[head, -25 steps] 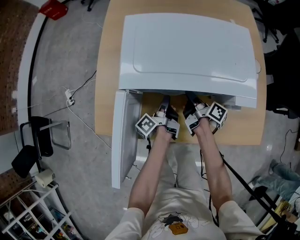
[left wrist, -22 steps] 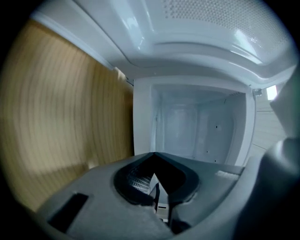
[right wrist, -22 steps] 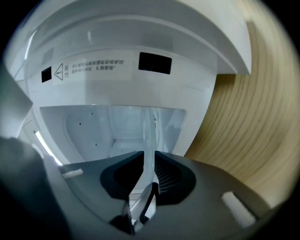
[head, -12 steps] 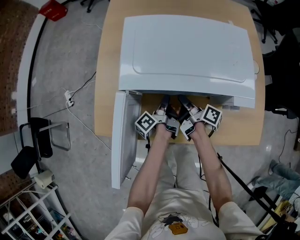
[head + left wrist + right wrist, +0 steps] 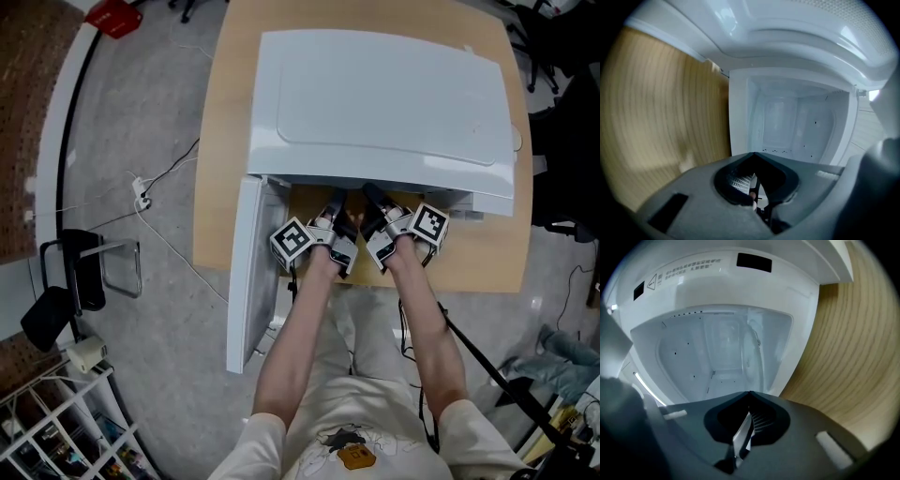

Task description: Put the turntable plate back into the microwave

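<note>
A white microwave [image 5: 384,94] stands on a wooden table [image 5: 220,141], its door [image 5: 251,272] swung open to the left. Both grippers sit side by side at the mouth of the oven, under its front edge. My left gripper [image 5: 335,199] [image 5: 752,153] points into the pale cavity [image 5: 792,126] with its jaws together and nothing seen between them. My right gripper [image 5: 368,192] [image 5: 749,392] faces the same cavity [image 5: 712,357]; its jaws have just been closing and now meet, holding nothing. I cannot make out the turntable plate in any view.
The open door hangs past the table's front edge on the left. On the grey floor lie a cable and plug [image 5: 141,195], with a black chair [image 5: 70,281] and a wire rack [image 5: 56,431] at the lower left. Bare wood [image 5: 853,357] lies right of the oven.
The right gripper's jaws have come together and it has shifted slightly left at the oven's mouth. The left gripper has stayed where it was.
</note>
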The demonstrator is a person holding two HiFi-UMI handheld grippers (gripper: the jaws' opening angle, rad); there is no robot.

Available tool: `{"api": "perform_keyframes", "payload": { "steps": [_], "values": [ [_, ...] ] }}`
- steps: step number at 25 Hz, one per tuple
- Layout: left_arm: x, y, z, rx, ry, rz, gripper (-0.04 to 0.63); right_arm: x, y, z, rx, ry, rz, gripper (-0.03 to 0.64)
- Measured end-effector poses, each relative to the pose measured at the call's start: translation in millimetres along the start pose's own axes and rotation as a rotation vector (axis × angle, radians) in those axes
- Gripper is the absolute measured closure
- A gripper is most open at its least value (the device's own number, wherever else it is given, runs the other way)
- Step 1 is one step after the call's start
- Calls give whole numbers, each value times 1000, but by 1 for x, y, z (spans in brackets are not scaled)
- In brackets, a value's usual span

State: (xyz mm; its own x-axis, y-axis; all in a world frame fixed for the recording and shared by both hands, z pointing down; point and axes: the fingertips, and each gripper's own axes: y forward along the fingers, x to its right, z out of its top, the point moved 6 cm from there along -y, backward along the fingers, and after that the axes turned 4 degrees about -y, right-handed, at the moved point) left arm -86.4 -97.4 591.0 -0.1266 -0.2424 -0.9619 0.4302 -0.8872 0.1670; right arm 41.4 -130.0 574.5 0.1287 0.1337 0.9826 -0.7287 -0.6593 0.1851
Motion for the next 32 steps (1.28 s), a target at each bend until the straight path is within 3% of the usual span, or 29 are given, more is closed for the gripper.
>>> {"api": "perform_keyframes", "payload": {
  "steps": [22,32],
  "values": [
    [-1,0,5,25,6,11,595,0,-25,-10,-10,2,12,609],
    [21,-11,-20,-48,186,54,596,-21,-37,-19,-60,-218,-50,609]
  ]
}}
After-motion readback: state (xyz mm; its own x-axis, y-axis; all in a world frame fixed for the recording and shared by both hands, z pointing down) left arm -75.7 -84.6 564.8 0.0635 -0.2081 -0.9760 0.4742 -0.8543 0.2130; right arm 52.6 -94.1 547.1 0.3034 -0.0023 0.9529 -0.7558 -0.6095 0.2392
